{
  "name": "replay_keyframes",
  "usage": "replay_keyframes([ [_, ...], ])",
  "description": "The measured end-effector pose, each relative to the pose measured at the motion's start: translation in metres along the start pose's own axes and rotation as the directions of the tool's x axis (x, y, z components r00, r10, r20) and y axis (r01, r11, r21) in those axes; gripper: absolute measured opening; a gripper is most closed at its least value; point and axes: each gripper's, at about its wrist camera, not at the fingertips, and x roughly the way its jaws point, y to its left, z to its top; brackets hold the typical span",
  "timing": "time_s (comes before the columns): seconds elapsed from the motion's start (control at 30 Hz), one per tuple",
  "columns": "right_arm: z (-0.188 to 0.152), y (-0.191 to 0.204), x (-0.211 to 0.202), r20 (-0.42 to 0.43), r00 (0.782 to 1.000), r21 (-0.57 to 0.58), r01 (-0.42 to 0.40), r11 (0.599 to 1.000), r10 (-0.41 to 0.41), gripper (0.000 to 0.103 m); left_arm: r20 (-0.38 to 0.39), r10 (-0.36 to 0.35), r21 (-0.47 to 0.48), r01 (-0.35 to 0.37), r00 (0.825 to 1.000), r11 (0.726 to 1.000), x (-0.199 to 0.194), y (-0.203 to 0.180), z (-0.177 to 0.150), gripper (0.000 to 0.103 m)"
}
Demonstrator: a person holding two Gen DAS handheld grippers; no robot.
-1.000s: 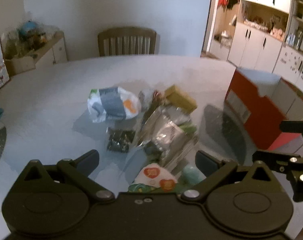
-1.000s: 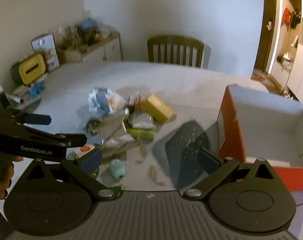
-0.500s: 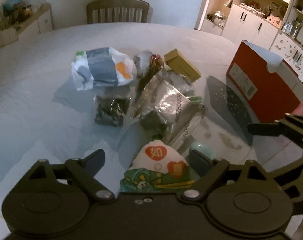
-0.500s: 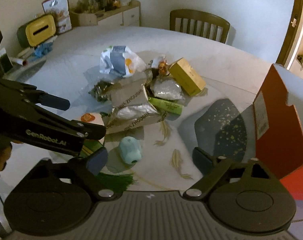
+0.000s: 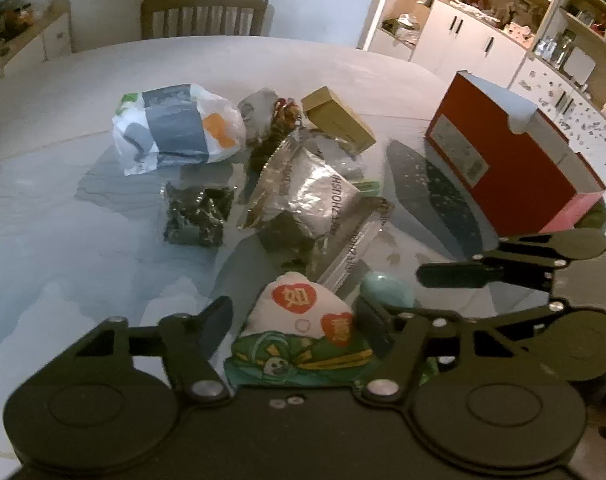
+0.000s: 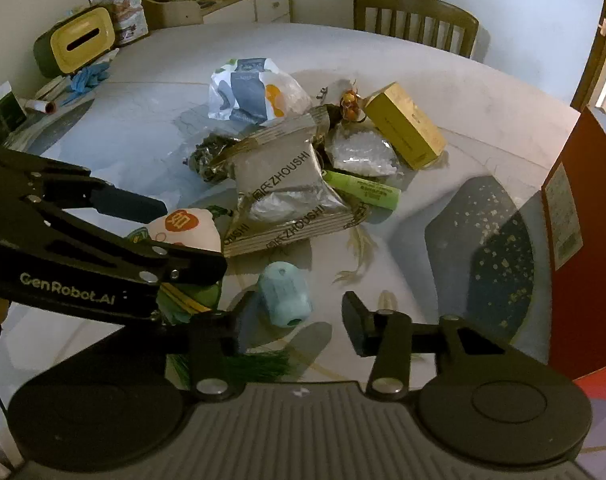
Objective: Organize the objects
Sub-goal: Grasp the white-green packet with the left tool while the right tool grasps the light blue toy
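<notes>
While the snack bag [image 5: 303,320] with red hearts lies between the spread fingers of the left hand-held gripper [image 5: 293,320], no grip on it is seen. The right hand-held gripper [image 6: 295,320] is held open too, just beside a small teal object [image 6: 285,294] on the worktop [image 6: 143,128]. A silver pouch [image 6: 279,184], a yellow box [image 6: 405,126] and a white bag [image 6: 255,92] are piled near the middle; a red box [image 5: 511,160] stands to the right.

Left gripper [image 5: 293,322] jaws spread, straddling white-and-green snack pouch [image 5: 303,332]; teal object [image 5: 387,288] just beyond right finger; right gripper [image 5: 455,276] near red box [image 5: 507,160]; silver packets [image 5: 307,196] mid-table.
</notes>
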Motion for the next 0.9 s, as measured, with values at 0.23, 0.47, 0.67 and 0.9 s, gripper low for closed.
replay_keyframes([
  [0.23,0.004,0.003,0.0,-0.008,1.0,-0.002,0.008,1.0,-0.008,0.032,-0.006,-0.028,0.003,0.028,1.0,1.0,0.0,0.003,0.002,0.055],
  [0.47,0.005,-0.002,-0.008,-0.011,1.0,0.055,0.027,0.998,-0.027,0.016,0.012,-0.072,-0.014,0.072,0.997,0.997,-0.01,0.004,0.004,0.054],
  [0.67,0.005,-0.003,-0.016,0.001,0.999,0.086,0.044,0.995,-0.045,0.009,0.029,-0.094,-0.021,0.094,0.995,0.995,-0.022,0.003,0.008,0.054],
  [0.9,0.004,0.002,-0.014,-0.004,0.999,0.065,0.04,0.997,-0.04,0.009,0.029,-0.102,-0.011,0.102,0.994,0.995,-0.024,0.003,0.006,0.054],
])
